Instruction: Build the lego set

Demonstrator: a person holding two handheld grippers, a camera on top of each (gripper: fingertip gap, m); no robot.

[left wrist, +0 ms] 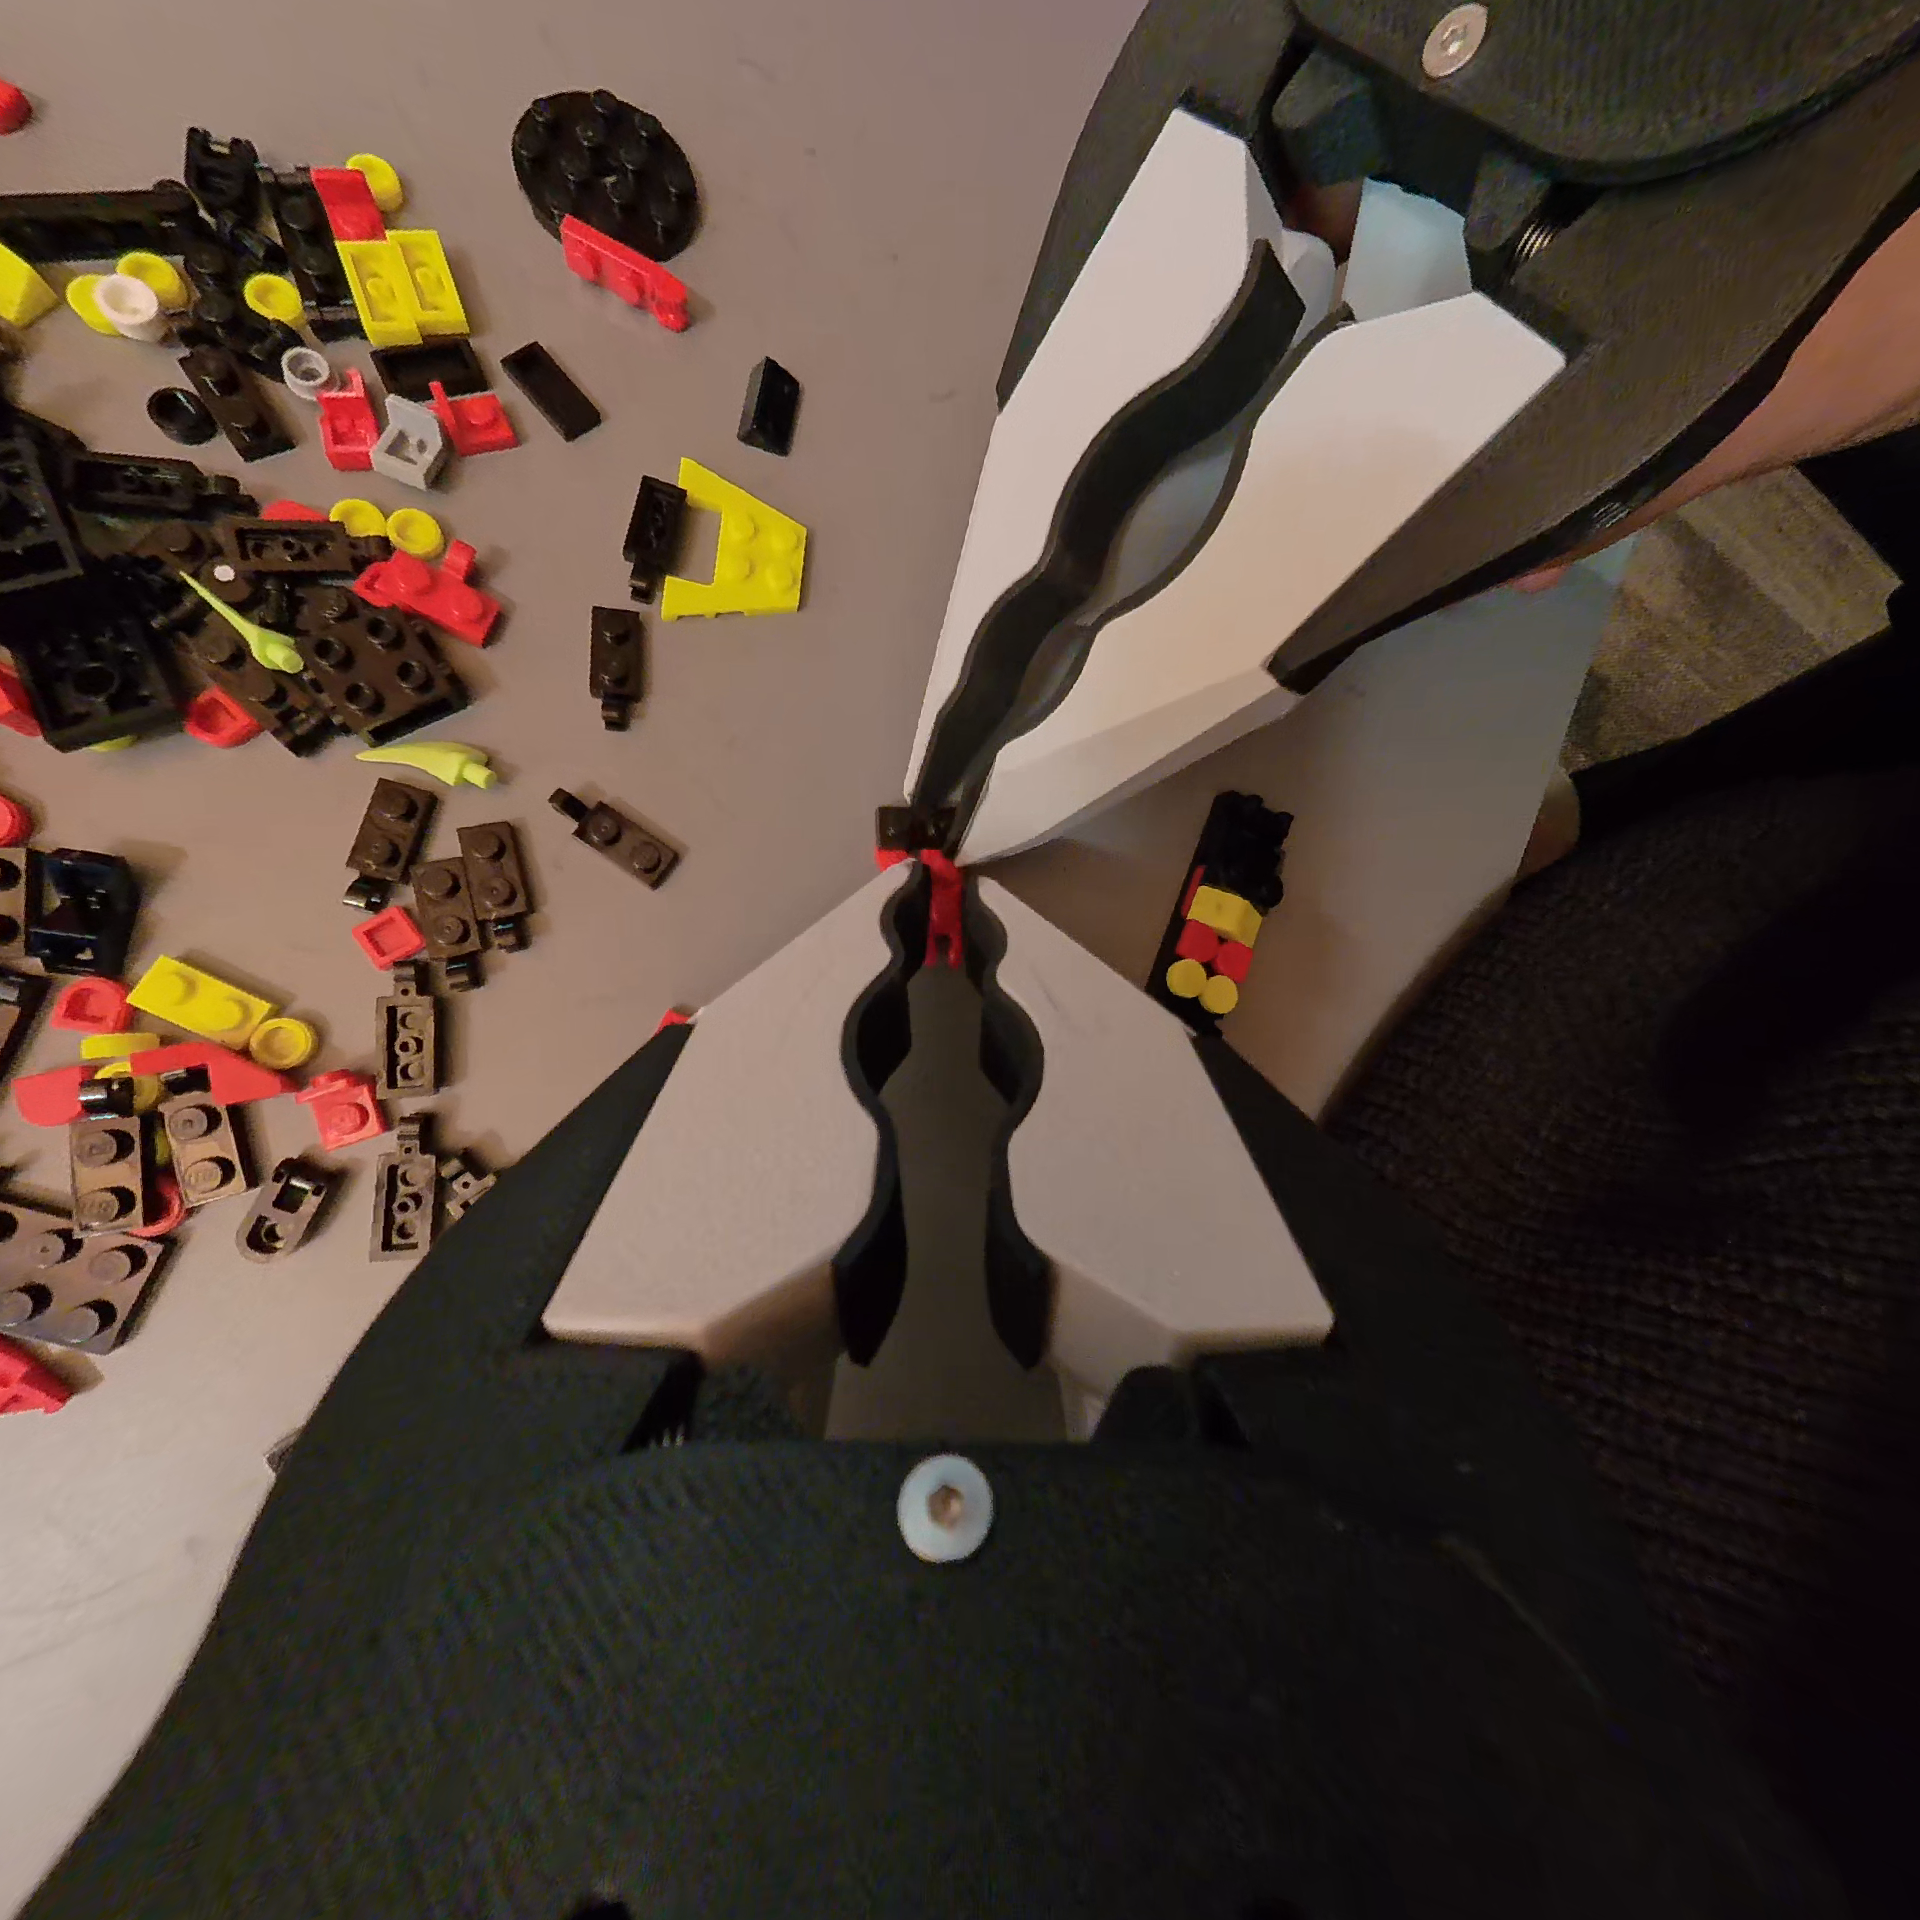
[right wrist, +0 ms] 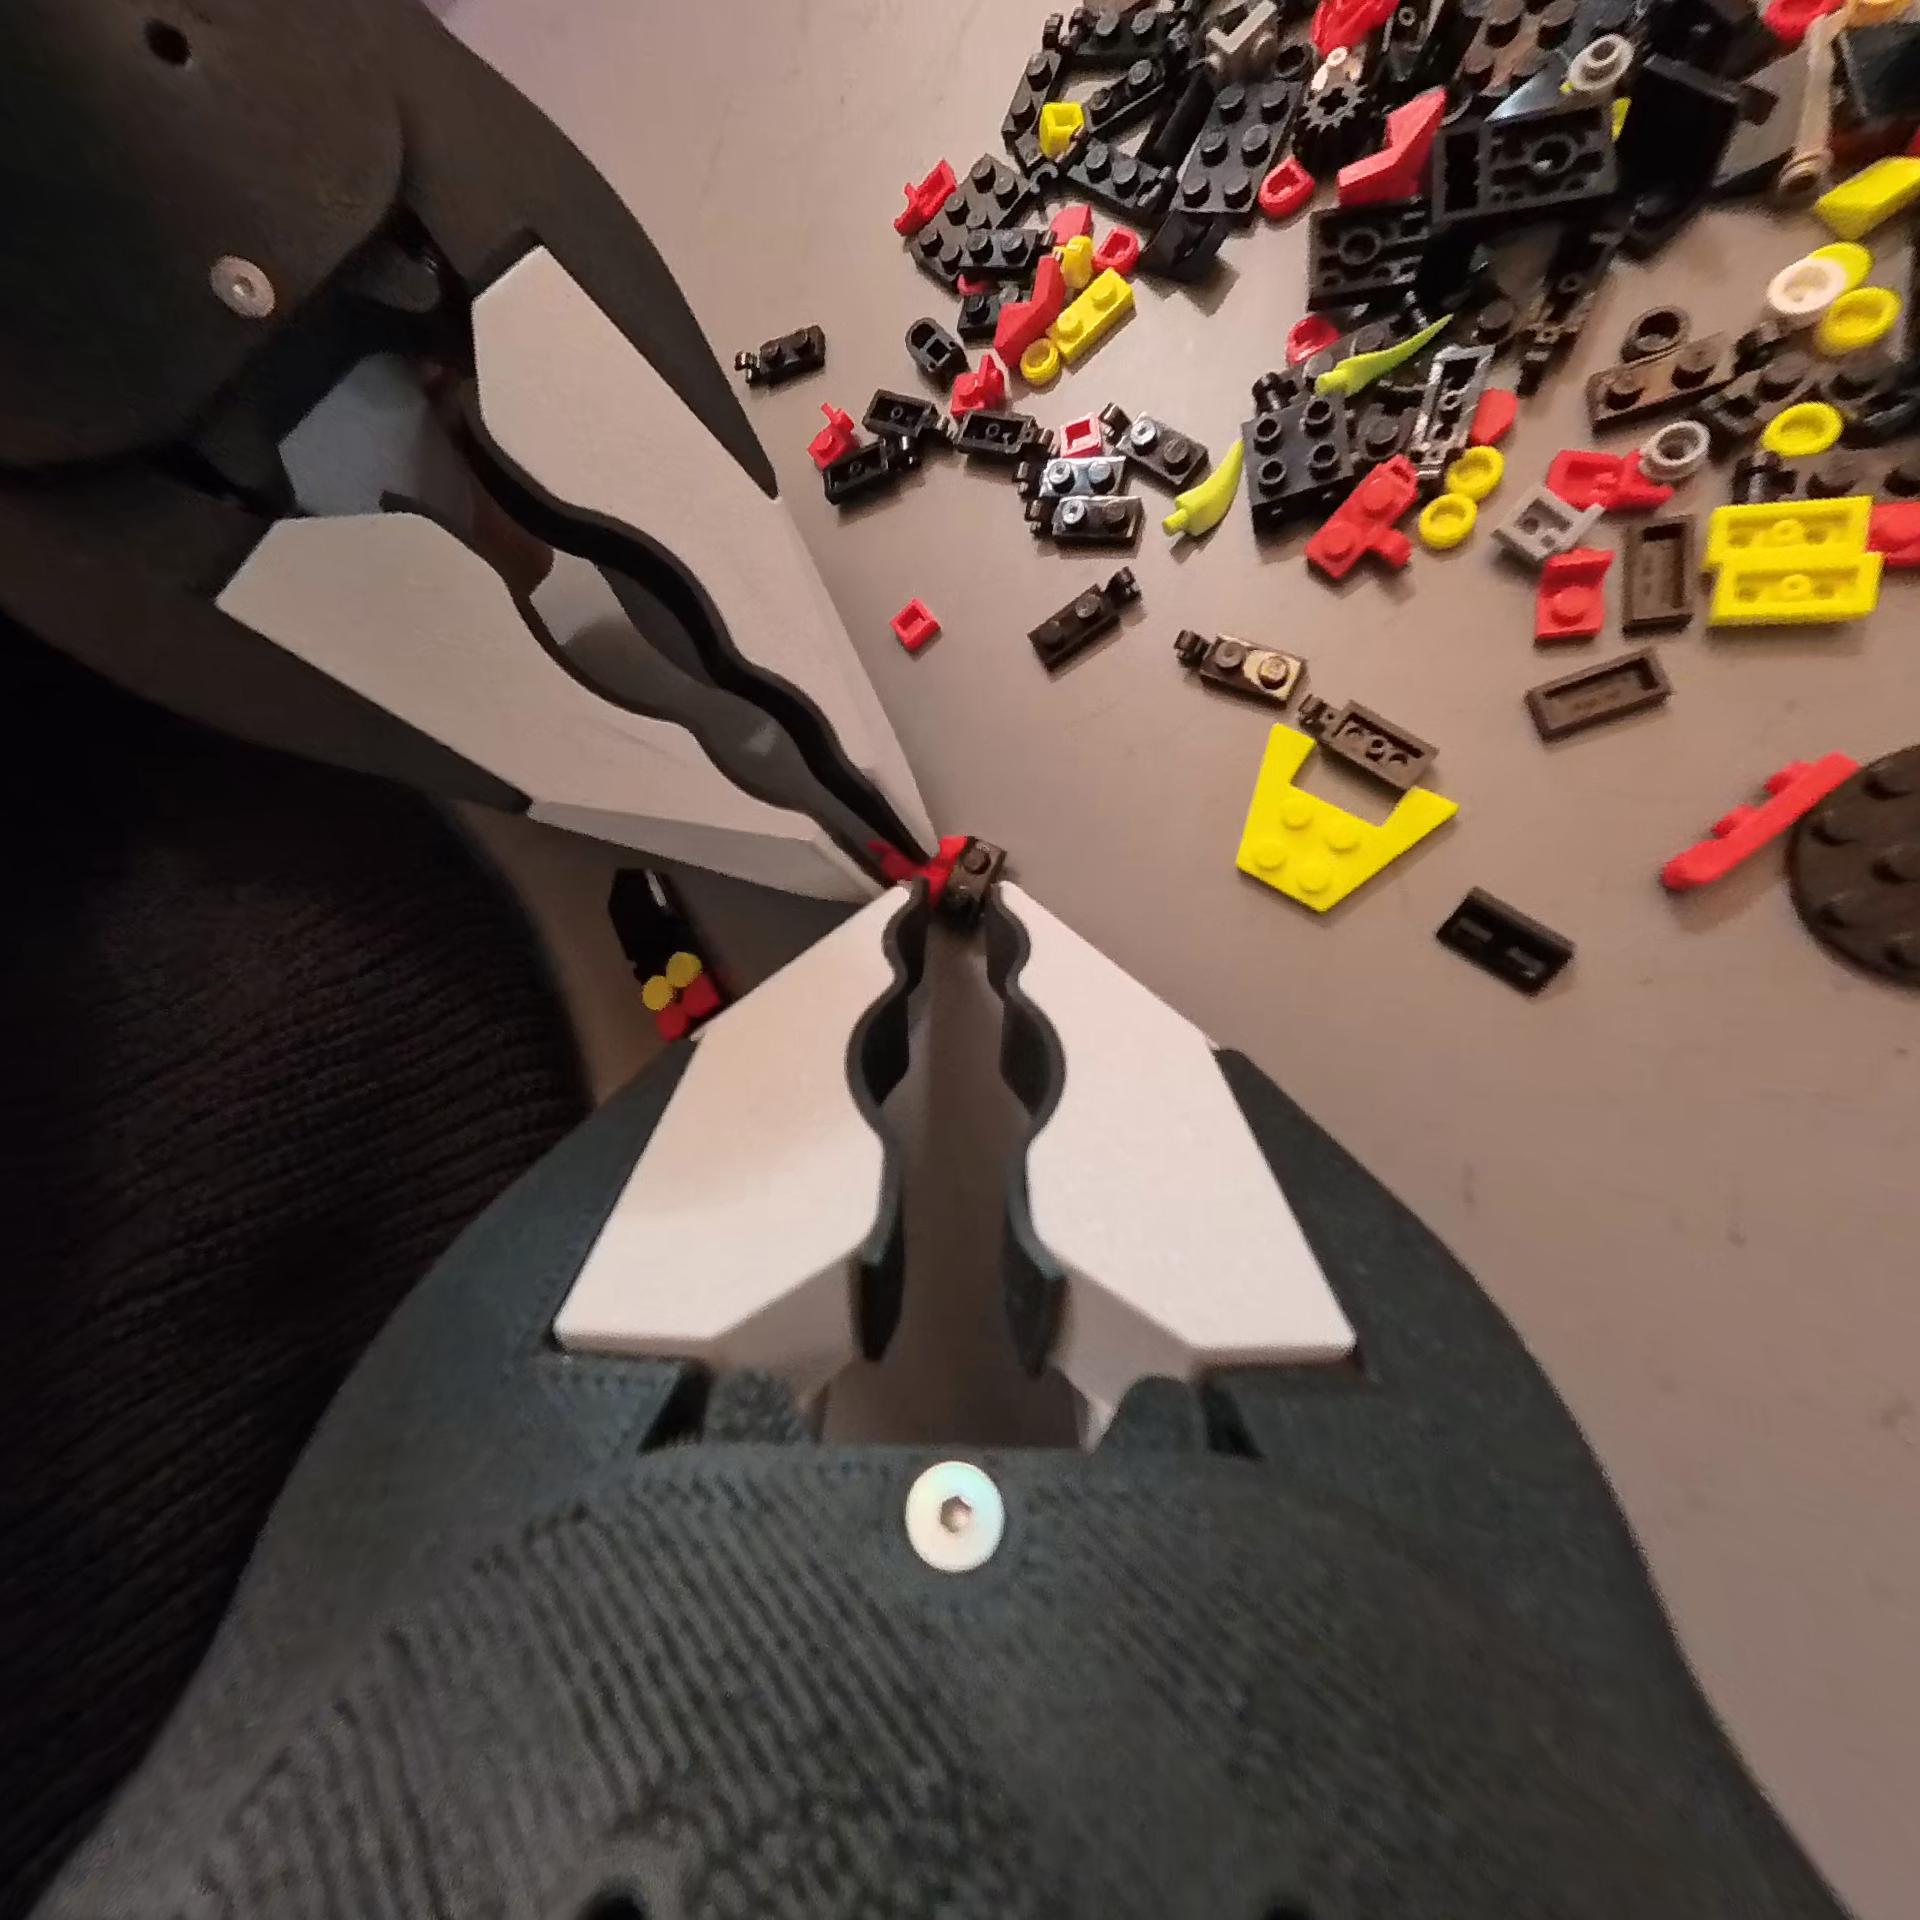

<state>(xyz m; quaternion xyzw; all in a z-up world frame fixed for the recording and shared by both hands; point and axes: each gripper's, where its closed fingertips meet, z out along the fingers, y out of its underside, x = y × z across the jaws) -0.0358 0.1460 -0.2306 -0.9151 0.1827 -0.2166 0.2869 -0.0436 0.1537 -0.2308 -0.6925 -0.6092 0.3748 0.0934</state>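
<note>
The left gripper pinches a small red clip piece between its fingers, while the right gripper pinches a small black plate; the two pieces touch tip to tip above the table. Loose bricks lie scattered at 10 o'clock in the left wrist view, and a partly built black, red and yellow model sits at 3 o'clock just beside the fingertips.

no legible text or labels

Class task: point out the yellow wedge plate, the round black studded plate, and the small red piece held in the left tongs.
Yellow wedge plate [left wrist: 743,556]: left wrist view, studded middle.
Round black studded plate [left wrist: 603,166]: left wrist view, studded top.
Small red piece [left wrist: 943,914]: left wrist view, its middle, between the left tongs' tips.
</note>
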